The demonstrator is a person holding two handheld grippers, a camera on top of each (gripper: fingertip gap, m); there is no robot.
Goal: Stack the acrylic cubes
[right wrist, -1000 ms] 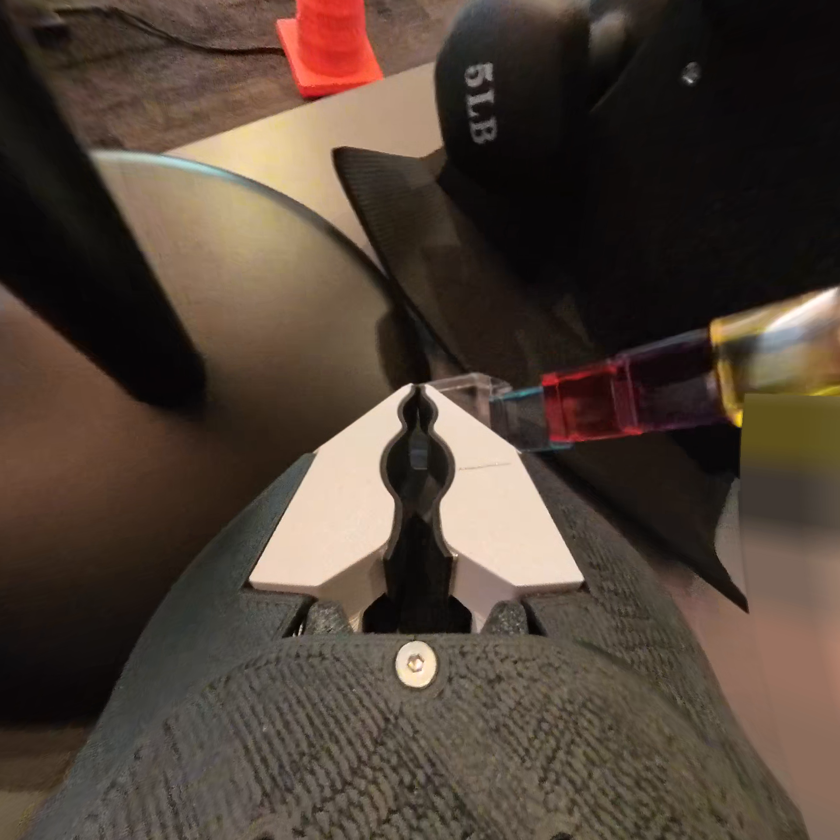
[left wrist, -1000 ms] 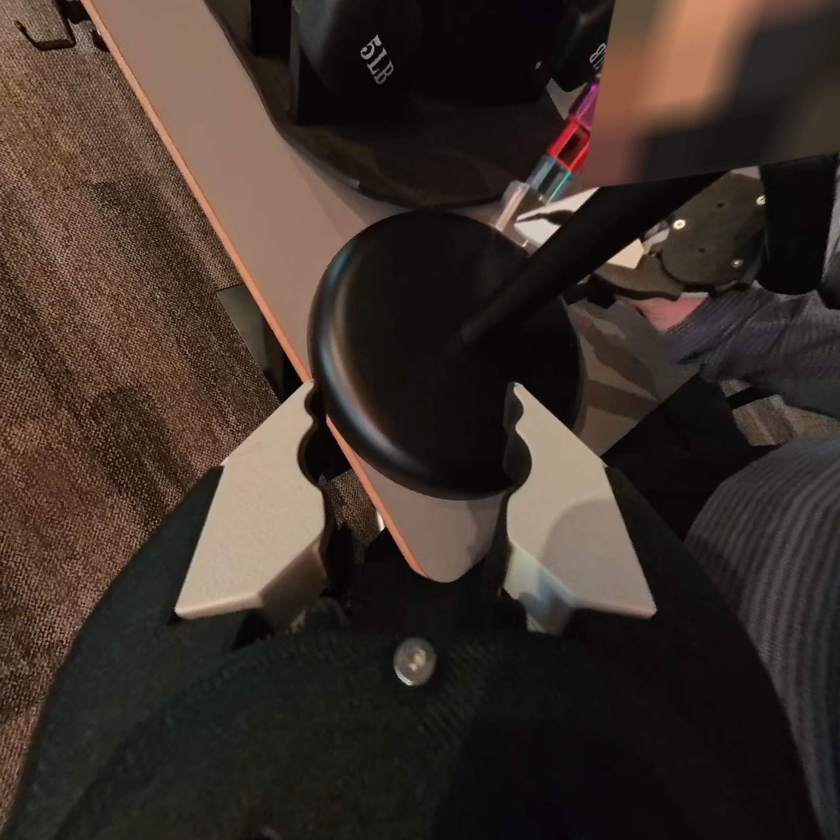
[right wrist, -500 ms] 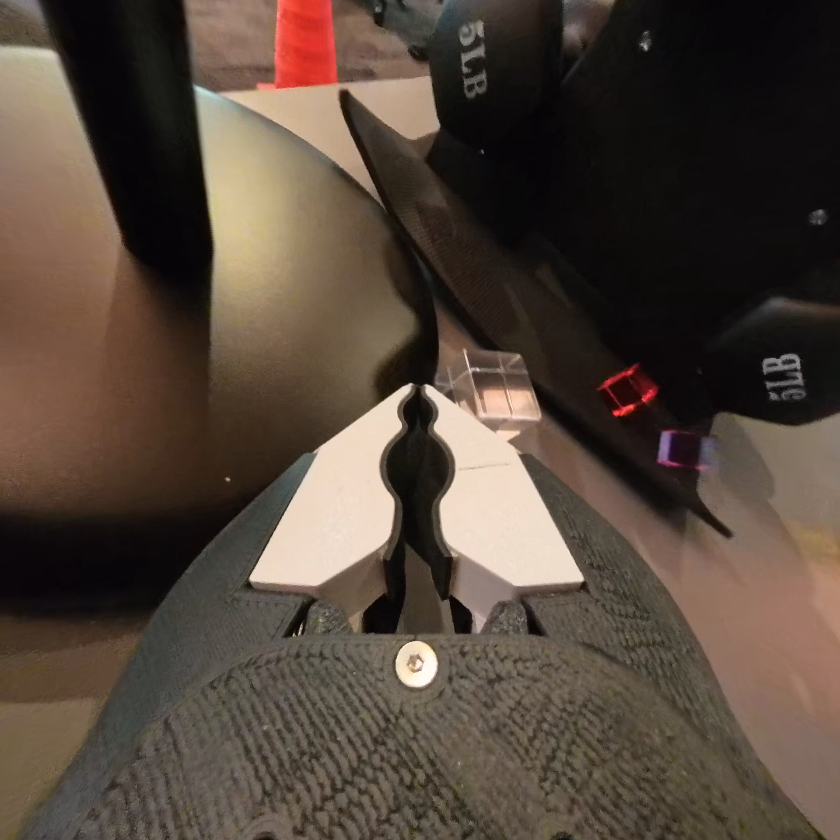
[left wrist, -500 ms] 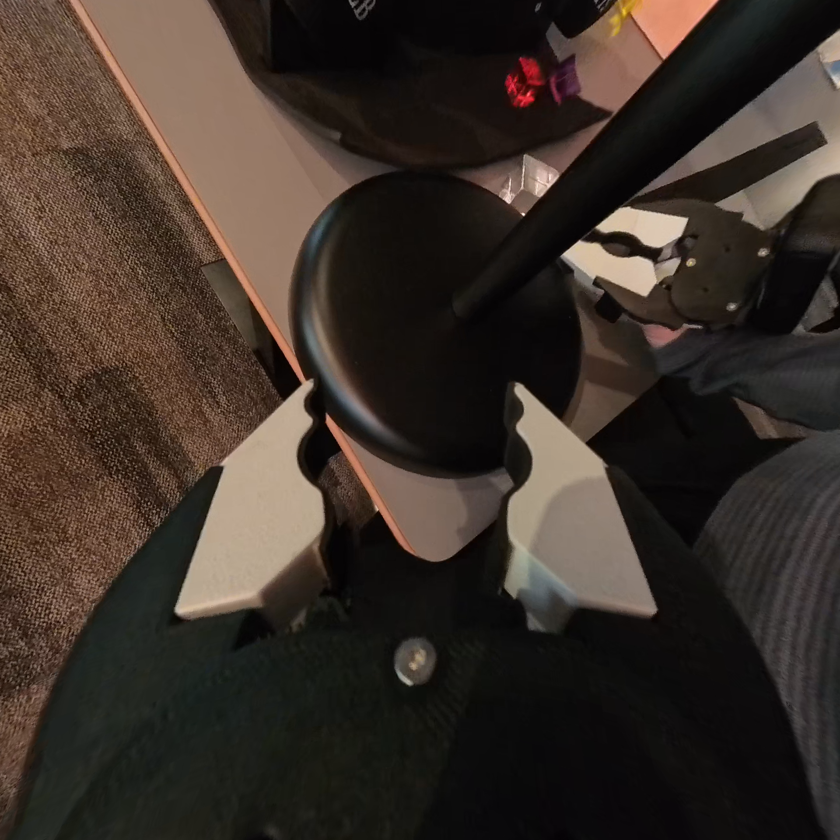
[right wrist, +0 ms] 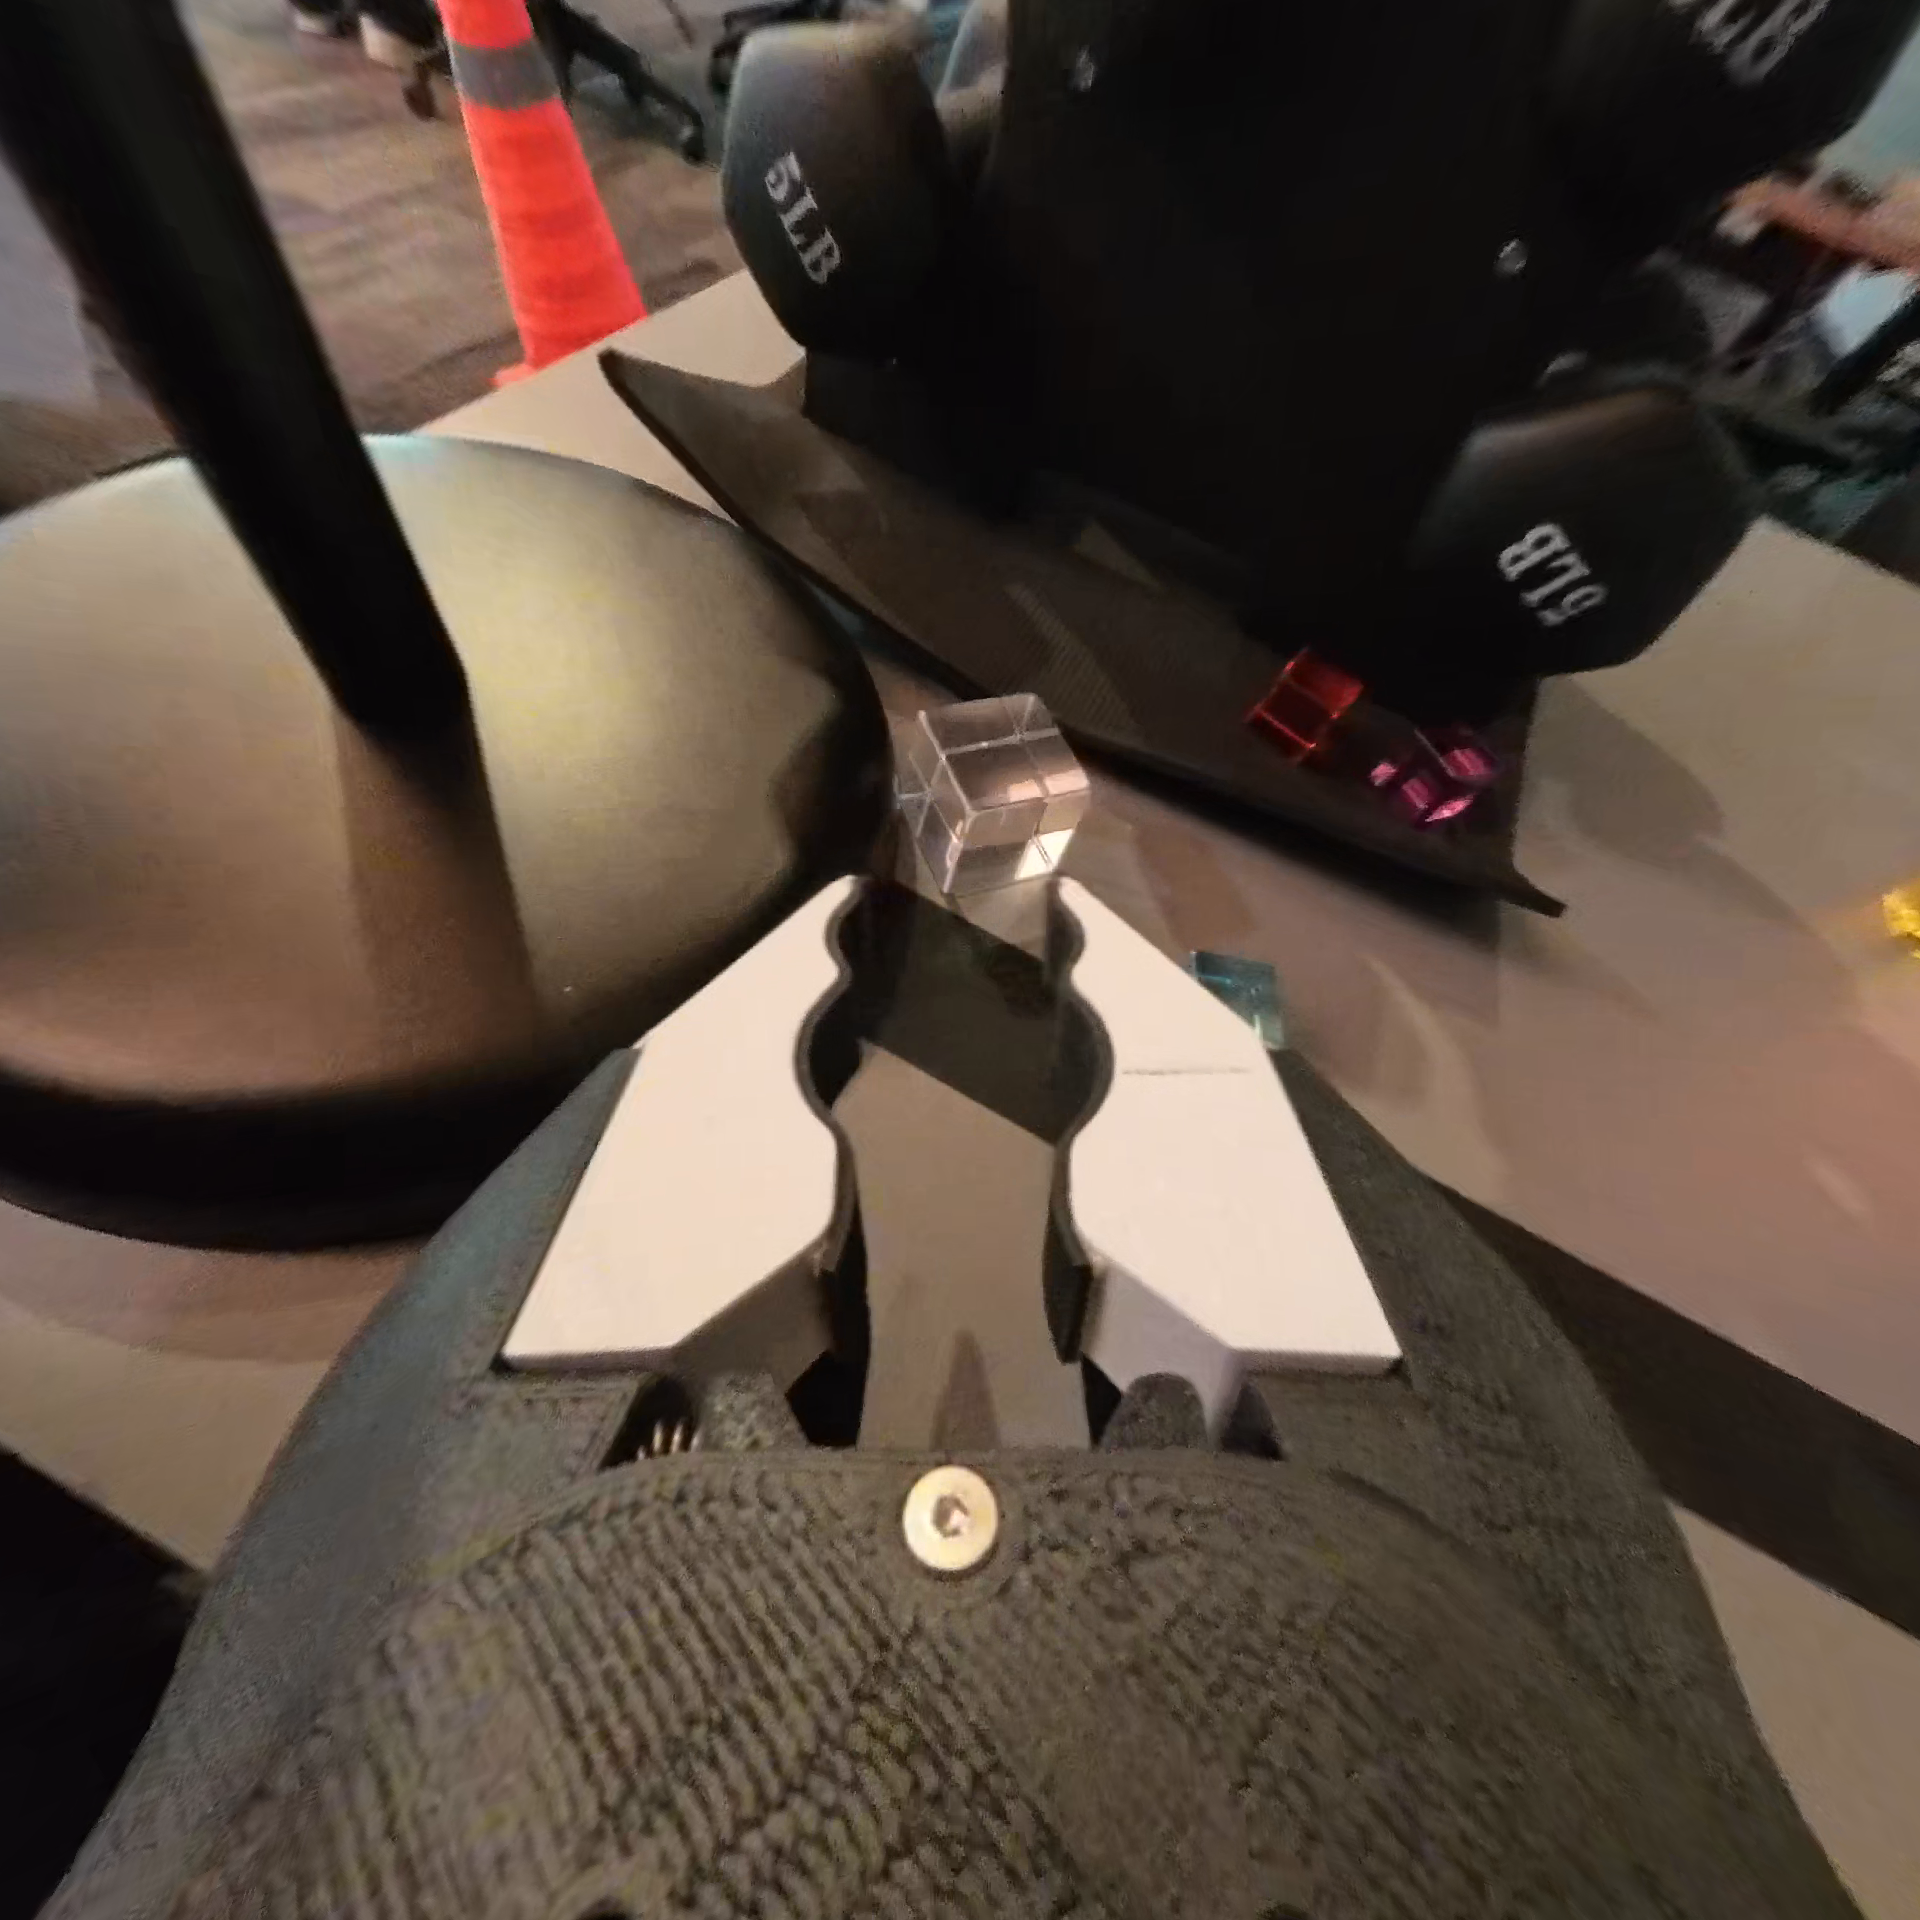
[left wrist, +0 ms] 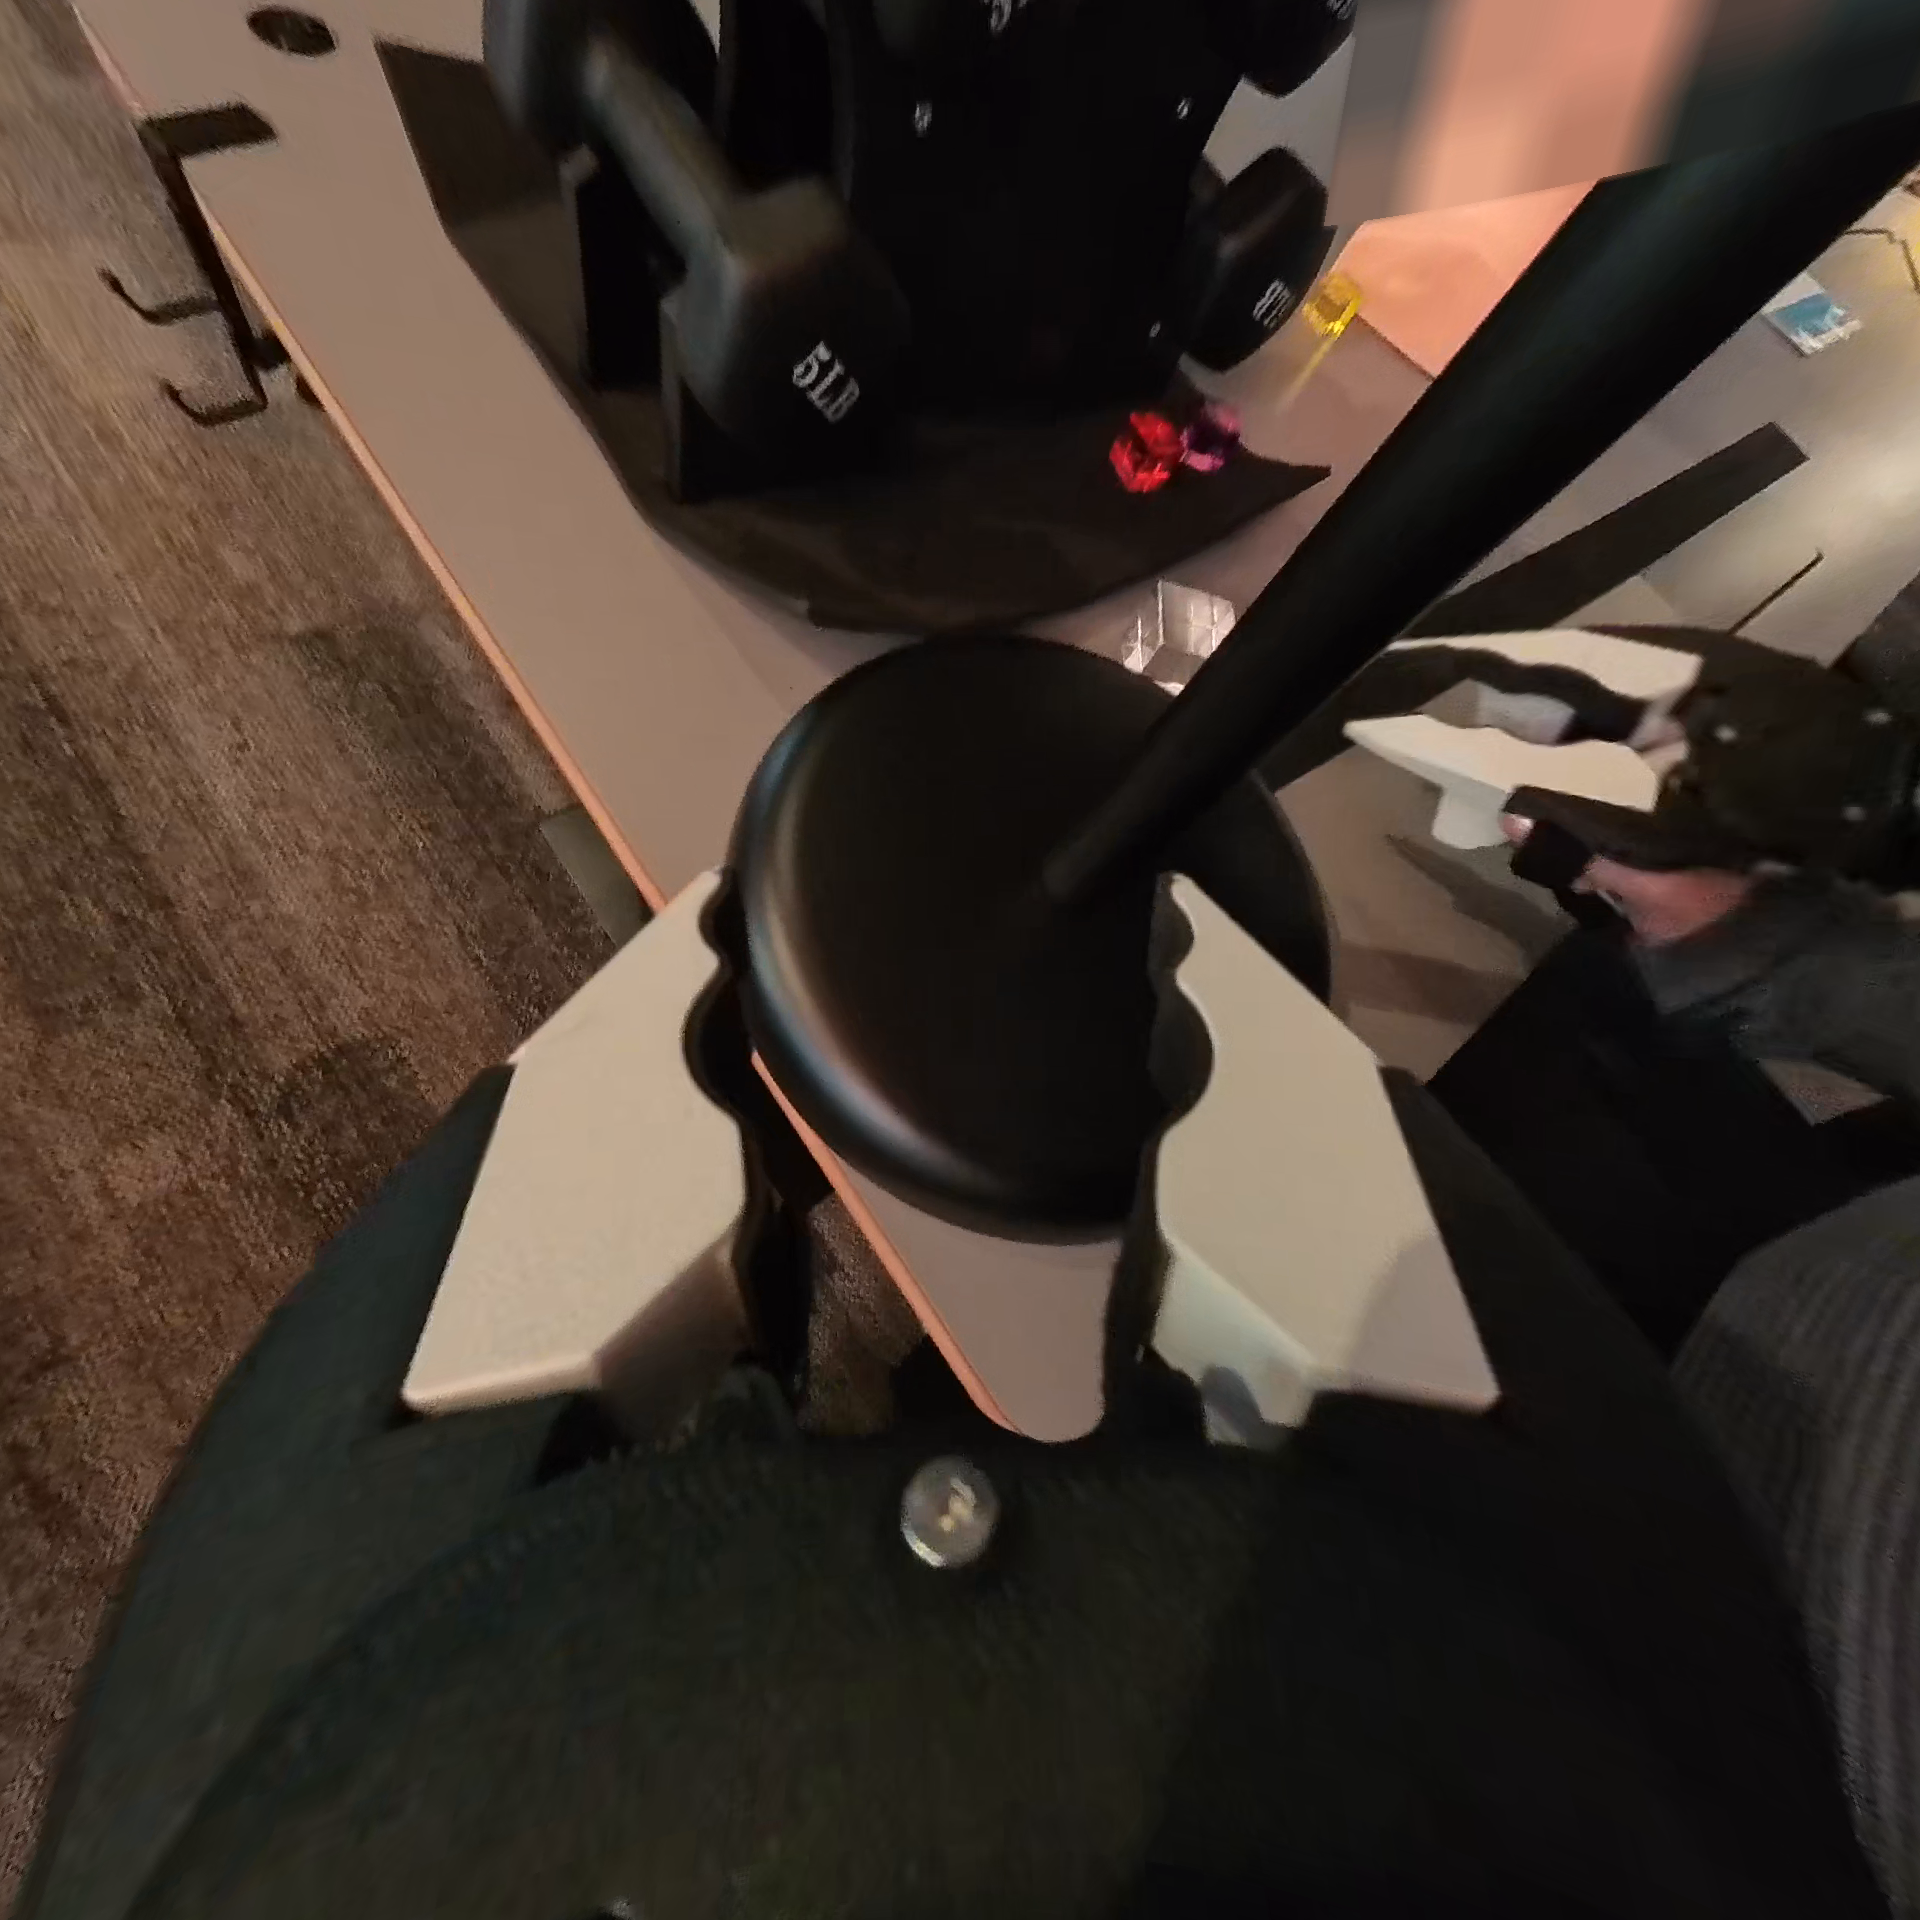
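My left gripper (left wrist: 945, 891) is open wide over the near part of a black round stand base (left wrist: 935, 1039) at the table corner. Its left fingertip is by the rim and its right finger overlaps the disc. A black pole (left wrist: 1455, 468) rises from the base. My right gripper (right wrist: 961, 886) is open and empty, and it also shows in the left wrist view (left wrist: 1382, 691). A clear cube (right wrist: 987, 800) lies just beyond its fingertips, beside the base (right wrist: 364, 831). A teal cube (right wrist: 1242, 987) lies by its right finger.
A red cube (right wrist: 1304, 701) and a purple cube (right wrist: 1439, 784) lie on a black mat (right wrist: 935, 582) under a rack of black dumbbells (right wrist: 831, 208). A yellow cube (left wrist: 1335, 307) lies farther right. The grey table (left wrist: 468, 416) ends at carpet on the left. An orange cone (right wrist: 540, 208) stands behind. Some 25 centimetres of space lies between my two pairs of fingers. My left tips are about 25 centimetres from the clear cube (right wrist: 987, 800), my right tips only 7 centimetres.
A second ago the coloured cubes hung joined in a row at my shut right fingertips. Now they lie scattered and my right jaws have opened. My left gripper stays over the base, only tilting.
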